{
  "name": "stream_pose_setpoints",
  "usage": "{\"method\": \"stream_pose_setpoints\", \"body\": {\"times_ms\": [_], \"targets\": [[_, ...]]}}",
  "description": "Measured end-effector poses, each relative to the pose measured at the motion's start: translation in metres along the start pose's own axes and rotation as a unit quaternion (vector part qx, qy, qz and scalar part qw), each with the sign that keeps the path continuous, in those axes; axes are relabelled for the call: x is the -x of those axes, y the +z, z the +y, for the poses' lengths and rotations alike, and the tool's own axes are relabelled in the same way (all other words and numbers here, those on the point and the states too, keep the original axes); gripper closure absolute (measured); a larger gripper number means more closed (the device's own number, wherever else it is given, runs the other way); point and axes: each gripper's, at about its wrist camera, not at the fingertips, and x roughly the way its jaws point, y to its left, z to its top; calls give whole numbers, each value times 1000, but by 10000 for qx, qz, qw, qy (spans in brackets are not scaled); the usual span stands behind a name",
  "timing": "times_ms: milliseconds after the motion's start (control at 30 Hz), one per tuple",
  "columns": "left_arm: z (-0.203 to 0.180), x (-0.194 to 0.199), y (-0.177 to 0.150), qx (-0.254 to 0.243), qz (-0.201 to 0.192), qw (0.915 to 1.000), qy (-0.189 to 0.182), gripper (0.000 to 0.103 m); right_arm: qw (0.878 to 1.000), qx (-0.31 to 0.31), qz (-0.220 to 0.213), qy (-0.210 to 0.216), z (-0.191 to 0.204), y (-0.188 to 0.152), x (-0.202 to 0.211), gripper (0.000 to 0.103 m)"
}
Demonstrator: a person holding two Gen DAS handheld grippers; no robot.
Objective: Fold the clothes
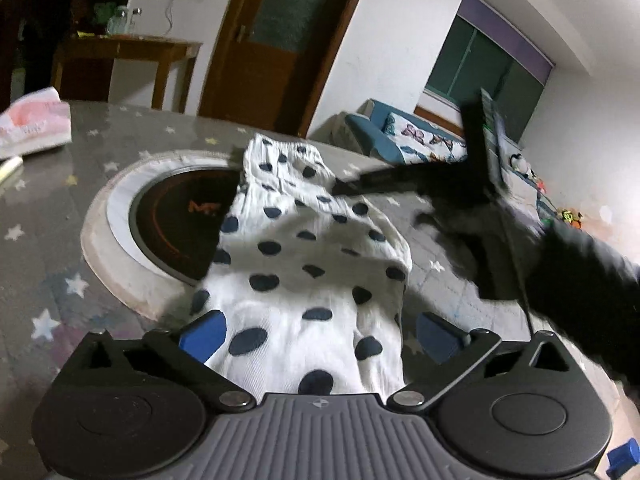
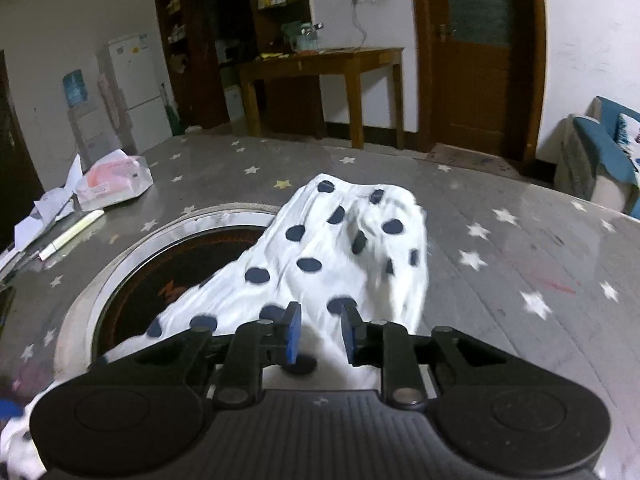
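Observation:
A white garment with dark blue polka dots (image 1: 304,264) lies on the grey star-patterned table, partly over the round black cooktop. My left gripper (image 1: 320,336) is open, its blue pads either side of the garment's near end. In the left wrist view my right gripper (image 1: 348,188) reaches in from the right to the garment's far part, blurred. In the right wrist view the garment (image 2: 344,248) lies ahead, and my right gripper (image 2: 320,332) has its blue pads closed narrowly on a fold of the cloth.
A round inset cooktop (image 2: 168,280) with a pale ring sits in the table. A pink-and-white tissue pack (image 2: 116,182), papers and a pen (image 2: 72,234) lie at the table's left. A wooden side table (image 2: 320,64), door and blue sofa (image 1: 400,136) stand beyond.

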Motion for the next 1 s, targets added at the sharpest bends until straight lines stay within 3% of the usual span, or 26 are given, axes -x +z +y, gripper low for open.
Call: {"method": "stream_pose_setpoints", "body": {"times_ms": [100, 300, 500, 733, 867, 1000], "targets": [[2, -5, -5, -16, 118, 9999, -60, 0, 9999, 104, 57, -7, -1, 10, -21, 73], [4, -7, -15, -54, 180, 9998, -109, 0, 9988, 107, 298, -370, -16, 23, -58, 73], [7, -4, -16, 50, 181, 9996, -214, 0, 9976, 51, 141, -674, -30, 35, -61, 73], [8, -3, -15, 122, 189, 9994, -257, 0, 9994, 71, 73, -333, -26, 55, -83, 73], [9, -3, -16, 122, 184, 9994, -273, 0, 9978, -50, 187, -633, -35, 58, -103, 73], [10, -3, -16, 126, 186, 9993, -291, 0, 9979, -301, 64, -566, -47, 61, -99, 73]]}}
